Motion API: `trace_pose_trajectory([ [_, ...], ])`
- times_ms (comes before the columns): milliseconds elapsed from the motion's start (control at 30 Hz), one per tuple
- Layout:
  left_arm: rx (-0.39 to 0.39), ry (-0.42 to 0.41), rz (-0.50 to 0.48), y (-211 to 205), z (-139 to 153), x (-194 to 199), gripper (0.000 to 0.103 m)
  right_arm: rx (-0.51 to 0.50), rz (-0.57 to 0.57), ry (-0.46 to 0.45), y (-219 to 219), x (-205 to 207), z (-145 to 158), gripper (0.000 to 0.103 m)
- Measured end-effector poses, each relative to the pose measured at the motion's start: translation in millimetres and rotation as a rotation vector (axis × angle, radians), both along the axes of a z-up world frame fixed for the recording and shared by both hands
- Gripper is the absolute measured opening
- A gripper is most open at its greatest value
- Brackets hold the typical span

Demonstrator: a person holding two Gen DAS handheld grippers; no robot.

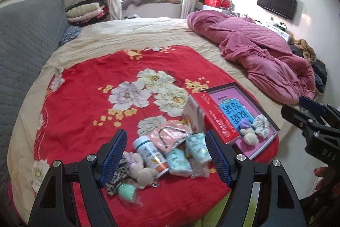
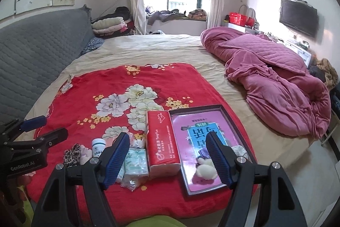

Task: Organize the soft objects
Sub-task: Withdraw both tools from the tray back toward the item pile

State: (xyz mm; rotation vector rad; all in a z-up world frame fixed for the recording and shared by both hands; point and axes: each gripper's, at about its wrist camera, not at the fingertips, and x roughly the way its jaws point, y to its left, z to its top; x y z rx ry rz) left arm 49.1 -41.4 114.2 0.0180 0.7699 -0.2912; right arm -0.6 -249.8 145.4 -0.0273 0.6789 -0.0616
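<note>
On the red flowered blanket [image 1: 85,99] lies a pile of small items: a leopard scrunchie [image 1: 119,173], a cream plush toy [image 1: 144,176], a mint sponge [image 1: 125,189], a white pill bottle [image 1: 152,153], a pink pouch [image 1: 167,137] and teal tissue packs [image 1: 178,160]. A red tissue box [image 2: 162,139] stands beside a flat purple box [image 2: 204,142] that holds a cream plush [image 2: 205,169], a purple scrunchie and a white scrunchie [image 1: 261,124]. My left gripper [image 1: 165,156] is open above the pile. My right gripper [image 2: 167,156] is open above the tissue box and tray.
A crumpled pink quilt [image 2: 276,82] lies on the right of the bed. A grey padded headboard [image 1: 23,39] runs along the left. Folded bedding [image 2: 110,24] is stacked at the far corner by the window. A TV [image 2: 298,16] hangs on the right wall.
</note>
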Motion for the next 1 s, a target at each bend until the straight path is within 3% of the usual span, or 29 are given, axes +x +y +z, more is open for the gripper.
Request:
trace_pose_trajectory([
  [333, 0.011, 0.018, 0.091, 53, -8, -12, 0.077, -0.014, 0.084, 0.002, 36, 8, 2, 0.074],
  [633, 0.023, 0.065, 0.148, 87, -31, -14, 0.077, -0.015, 0.142, 0.045, 64, 10, -20, 0.074],
  [1000, 0.019, 0.14, 0.197, 111, -71, -22, 0.077, -0.011, 0.162, 0.091, 70, 6, -46, 0.074],
])
